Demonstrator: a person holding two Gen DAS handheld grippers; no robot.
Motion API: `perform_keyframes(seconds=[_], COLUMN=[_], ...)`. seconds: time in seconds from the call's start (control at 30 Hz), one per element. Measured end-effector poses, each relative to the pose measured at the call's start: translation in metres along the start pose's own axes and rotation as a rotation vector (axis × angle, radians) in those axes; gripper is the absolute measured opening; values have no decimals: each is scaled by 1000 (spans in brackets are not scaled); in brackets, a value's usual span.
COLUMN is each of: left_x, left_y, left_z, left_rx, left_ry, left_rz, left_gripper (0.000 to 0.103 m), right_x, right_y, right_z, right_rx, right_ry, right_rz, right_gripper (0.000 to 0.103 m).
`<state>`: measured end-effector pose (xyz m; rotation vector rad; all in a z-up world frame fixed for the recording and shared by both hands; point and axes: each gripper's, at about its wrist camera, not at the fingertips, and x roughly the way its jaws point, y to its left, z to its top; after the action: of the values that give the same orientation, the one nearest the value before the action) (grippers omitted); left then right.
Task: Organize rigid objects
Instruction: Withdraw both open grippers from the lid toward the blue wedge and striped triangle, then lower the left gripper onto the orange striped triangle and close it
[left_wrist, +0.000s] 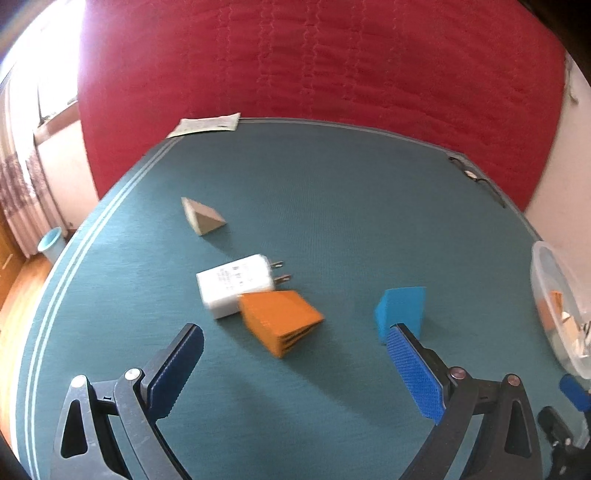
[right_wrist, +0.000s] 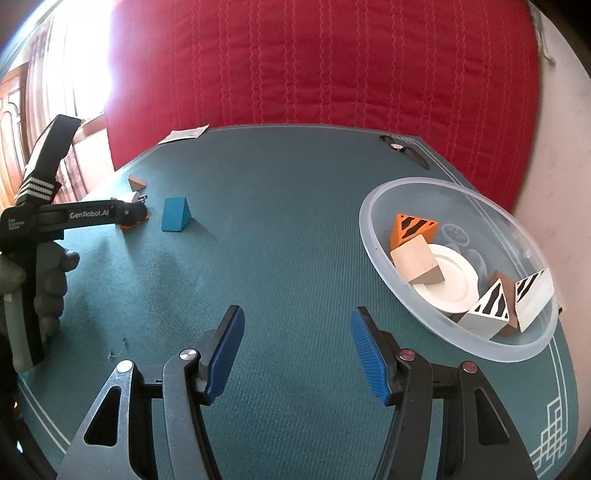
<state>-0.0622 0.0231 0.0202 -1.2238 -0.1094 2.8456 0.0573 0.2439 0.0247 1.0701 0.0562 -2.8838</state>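
Left gripper (left_wrist: 295, 354) wide open, empty, right gripper (right_wrist: 297, 350) half-open, empty: straddle orange ridged wedge block (left_wrist: 280, 319), avoid white plug adapter (left_wrist: 236, 284).

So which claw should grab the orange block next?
Probably the left claw: it is open and the orange block lies just ahead of it. The right claw is open over bare mat near the bowl.
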Motion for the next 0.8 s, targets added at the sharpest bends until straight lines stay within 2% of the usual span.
perform_keyframes(seconds=[0.2,0.33,0.47,0.8], left_x=[-6,-10,-12,-9], left_y=[-15,-18,-9,8], left_z=[-1,-1,-1,1], left_rx=[27,42,25,53], left_ry=[-13,-20,-18,-38], left_rz=[-118,-156,-152,-37], left_gripper=[101,101,101,101], right_x=[0,-1,0,0], right_y=[0,1,0,0], right_z=[0,-1,-1,-1], right_rx=[-2,-1,-1,-1], right_ry=[3,3,2,2], right_rz=[-1,-2,-1,-1], right_gripper=[61,61,61,61])
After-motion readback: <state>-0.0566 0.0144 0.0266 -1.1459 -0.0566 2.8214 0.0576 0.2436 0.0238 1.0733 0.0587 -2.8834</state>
